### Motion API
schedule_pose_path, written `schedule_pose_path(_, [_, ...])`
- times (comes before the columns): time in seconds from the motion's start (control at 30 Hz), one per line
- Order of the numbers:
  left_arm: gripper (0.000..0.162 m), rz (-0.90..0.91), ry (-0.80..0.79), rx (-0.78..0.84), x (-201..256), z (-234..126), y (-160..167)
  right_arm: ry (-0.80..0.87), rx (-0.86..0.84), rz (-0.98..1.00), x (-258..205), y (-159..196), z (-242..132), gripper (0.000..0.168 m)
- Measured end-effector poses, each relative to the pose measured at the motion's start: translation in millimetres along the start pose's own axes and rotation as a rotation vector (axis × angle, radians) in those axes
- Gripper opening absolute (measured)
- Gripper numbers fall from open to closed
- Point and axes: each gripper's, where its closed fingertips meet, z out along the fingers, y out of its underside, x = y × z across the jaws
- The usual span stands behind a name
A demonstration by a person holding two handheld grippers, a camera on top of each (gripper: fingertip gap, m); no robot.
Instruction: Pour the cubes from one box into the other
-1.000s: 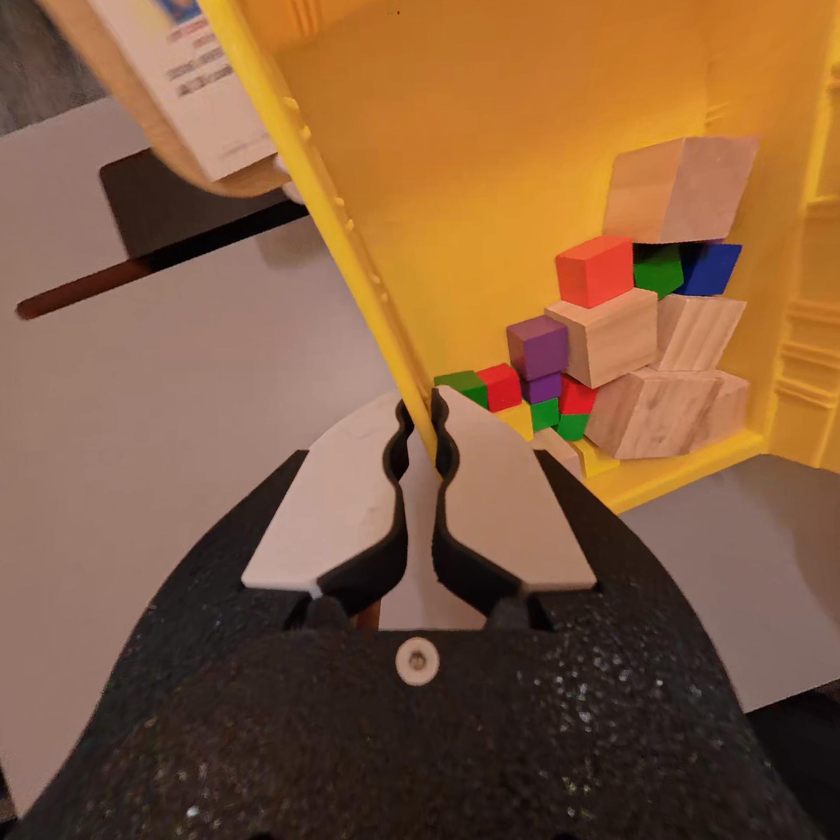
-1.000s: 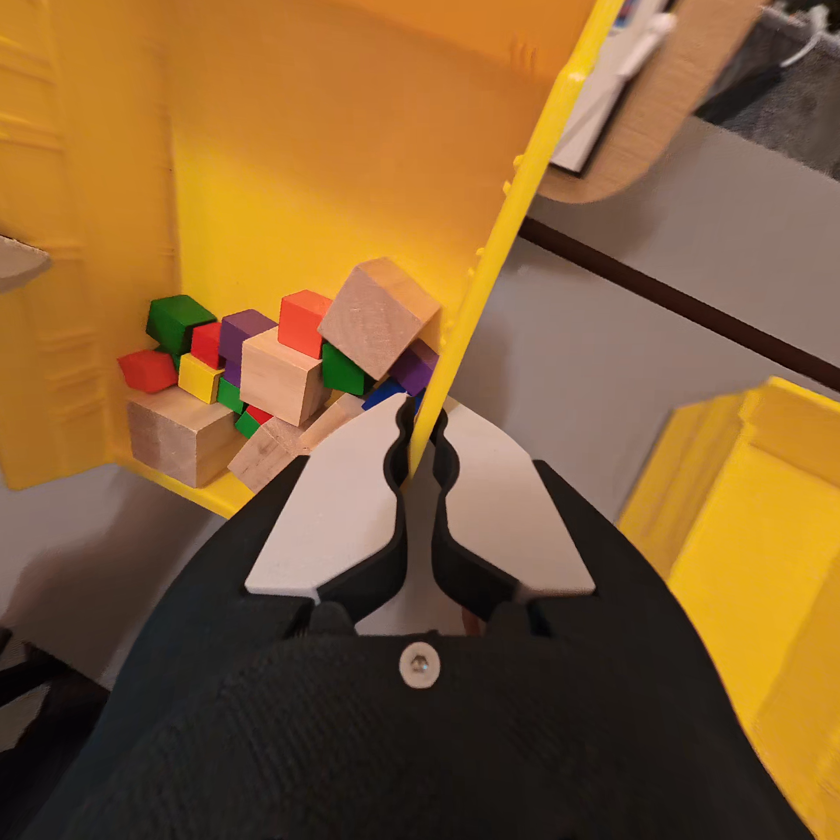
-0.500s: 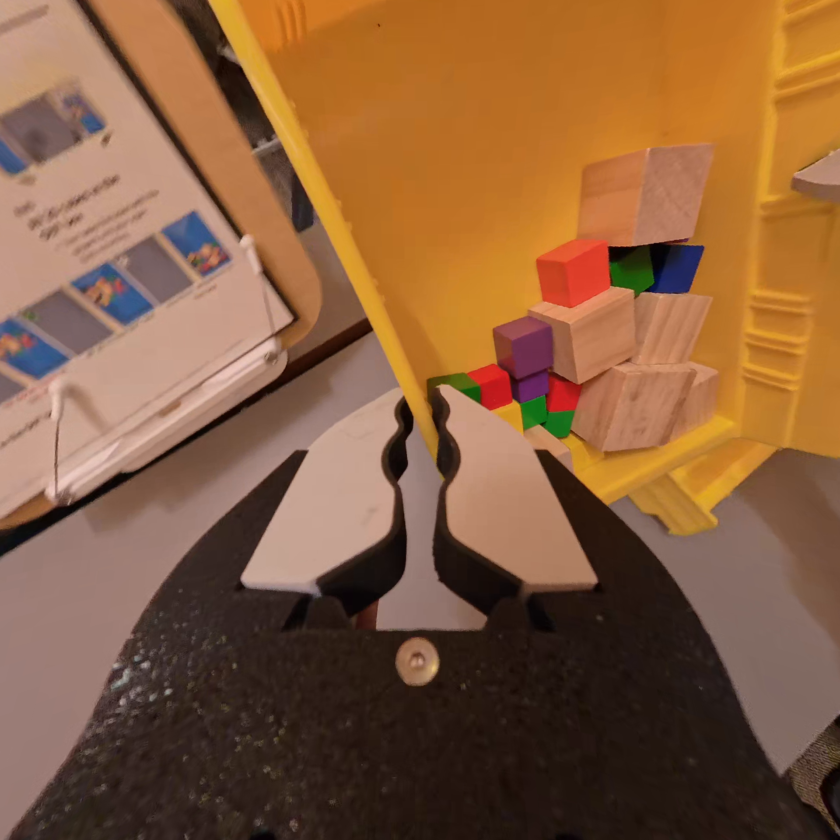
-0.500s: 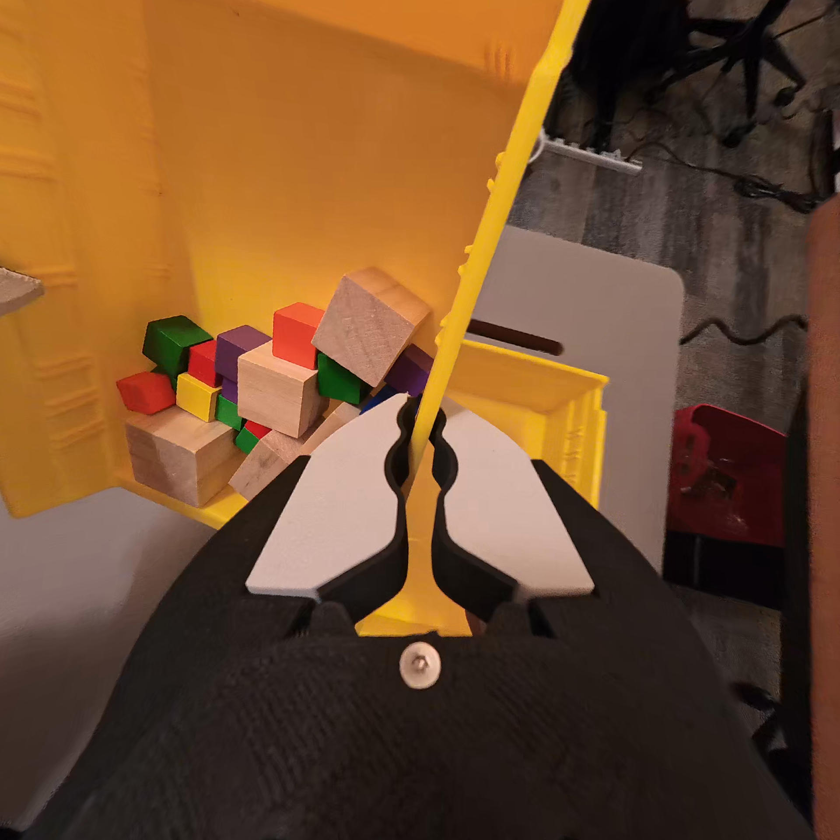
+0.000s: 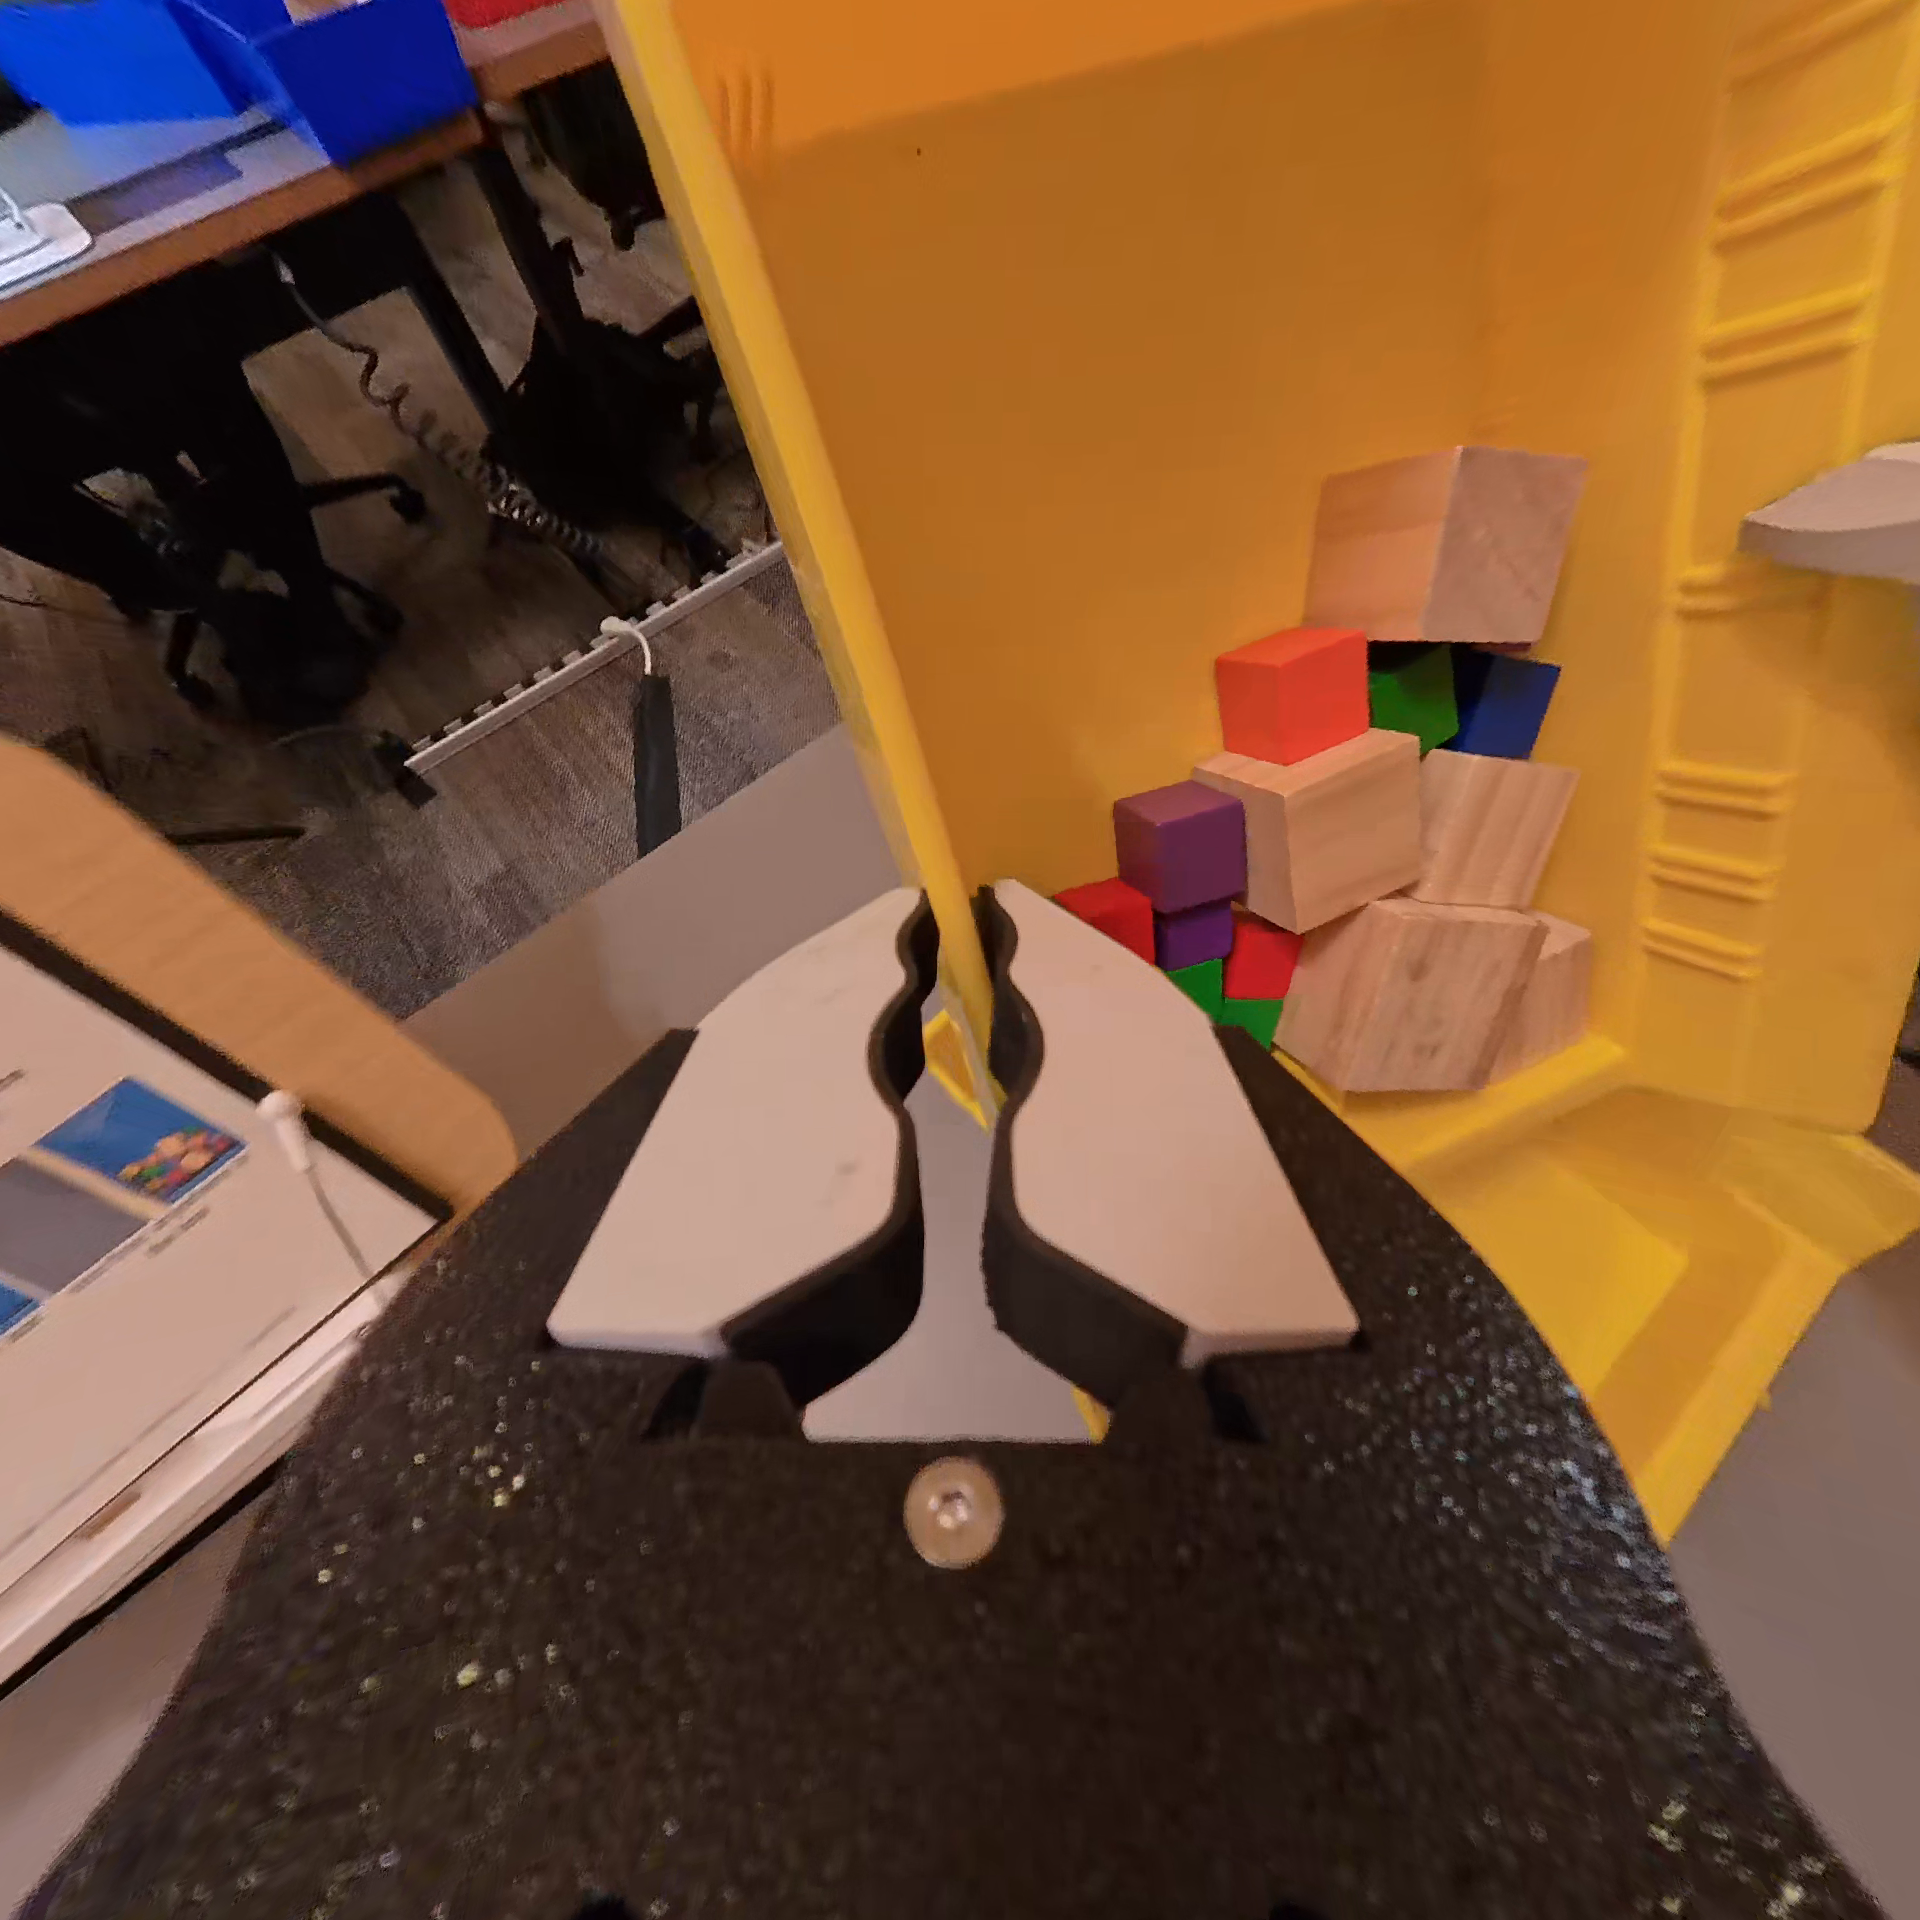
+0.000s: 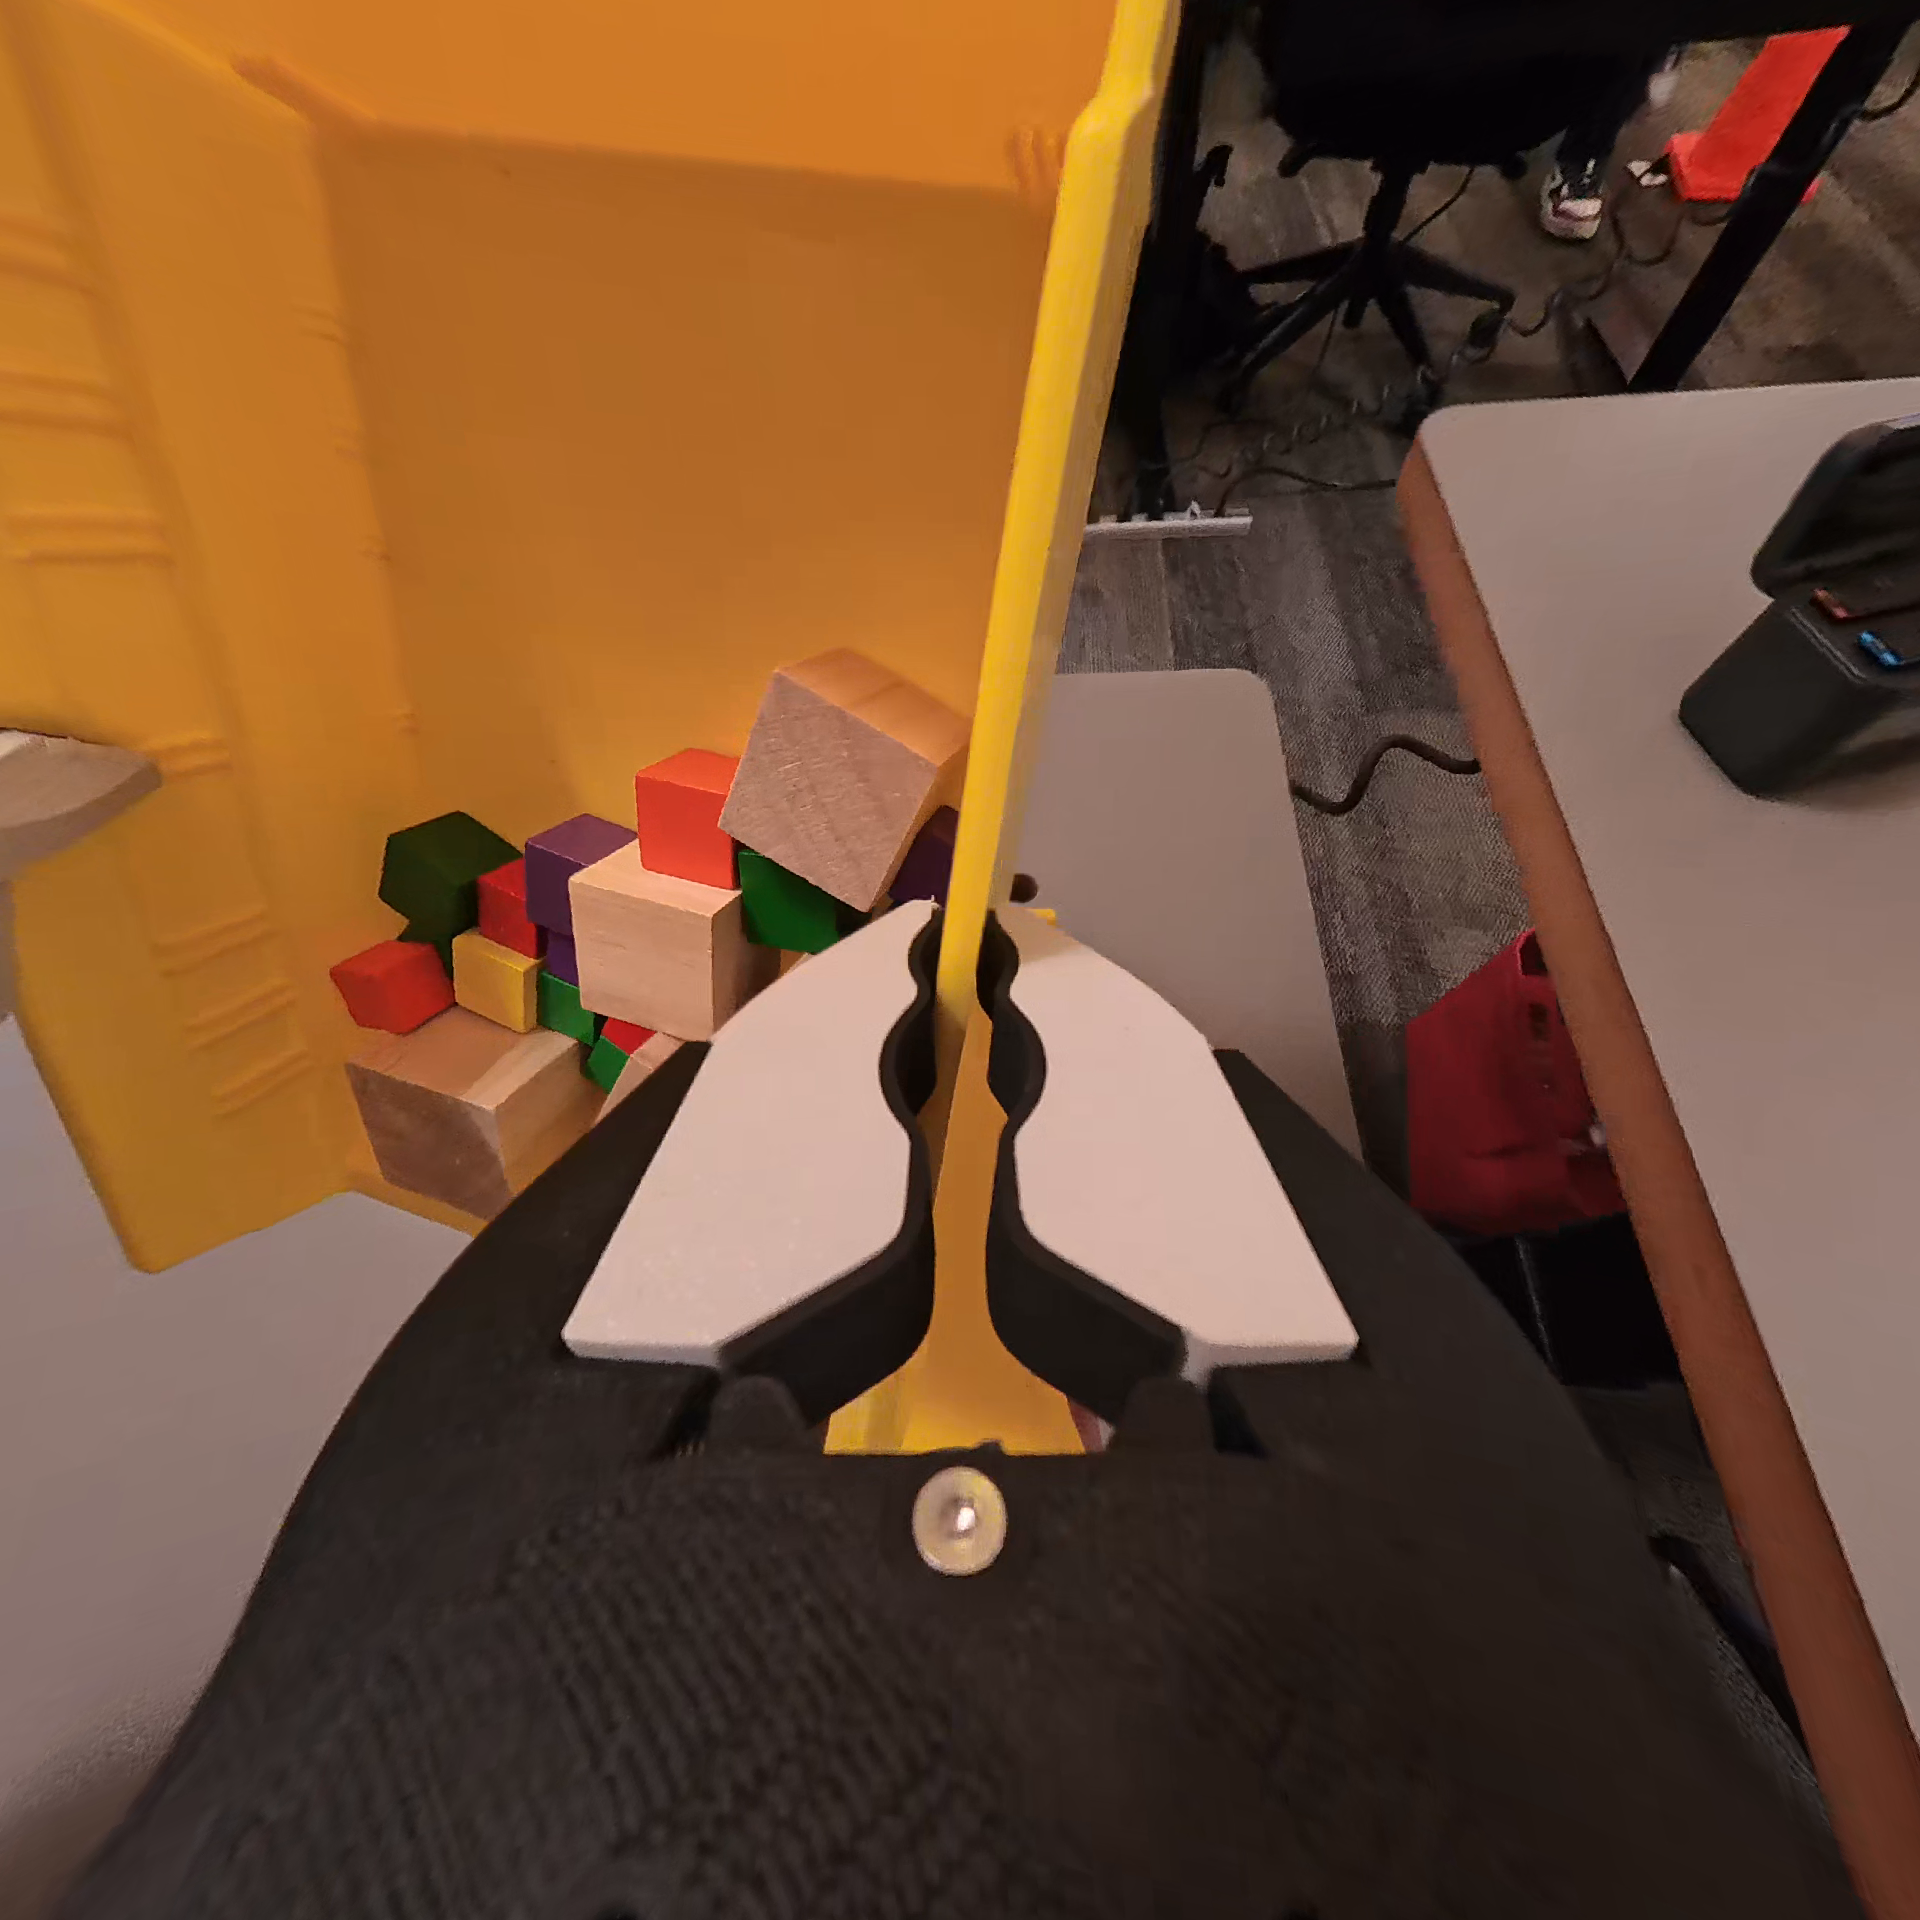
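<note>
**Kid:** What are the fingers [image 5: 769, 1132] doing in the left wrist view?

**Helper:** The left gripper [image 5: 958, 909] is squeezed tight on the thin side wall of the yellow box [image 5: 1195, 436]. The wall sits right between the two tips. The box is tipped up on its end.

**Kid:** Where are the cubes?

**Helper:** The cubes [image 5: 1351, 831] are piled in the low corner of the box. Big wooden ones and little red, green, purple and blue ones. Right under the lip I see more yellow plastic. I think that is the other box [image 5: 1621, 1247].

**Kid:** And the right wrist view?

**Helper:** The right gripper [image 6: 964, 912] pinches the other side wall of the yellow box the same way. The cubes lean against that wall. A grey table [image 6: 1153, 831] shows past it. The other box does not show here.

**Kid:** What could go wrong?

**Helper:** The walls are thin and slick. If one gripper slips, the box could twist and drop. If the box tips too fast, the big top cube could bounce out and miss. If the lip is not over the other box, cubes could land on the table.
</note>
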Motion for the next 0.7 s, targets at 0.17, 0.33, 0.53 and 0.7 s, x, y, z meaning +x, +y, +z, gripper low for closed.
schedule_pose_path(0.17, [0.006, -0.042, 0.003, 0.123, 7, 25, -8, 0.048, 0.089, -0.07, 18, -3, 7, 0.005])
schedule_pose_path(0.33, [0.006, -0.069, 0.039, 0.267, 13, 38, -15, 0.053, 0.208, -0.025, 32, -7, 9, 0.006])
schedule_pose_path(0.53, [0.007, -0.075, 0.053, 0.435, 17, 39, -25, 0.054, 0.389, -0.029, 37, -19, 1, 0.006])
schedule_pose_path(0.7, [0.008, -0.054, 0.07, 0.52, 19, 39, -33, 0.032, 0.502, 0.004, 41, -28, -3, 0.006])
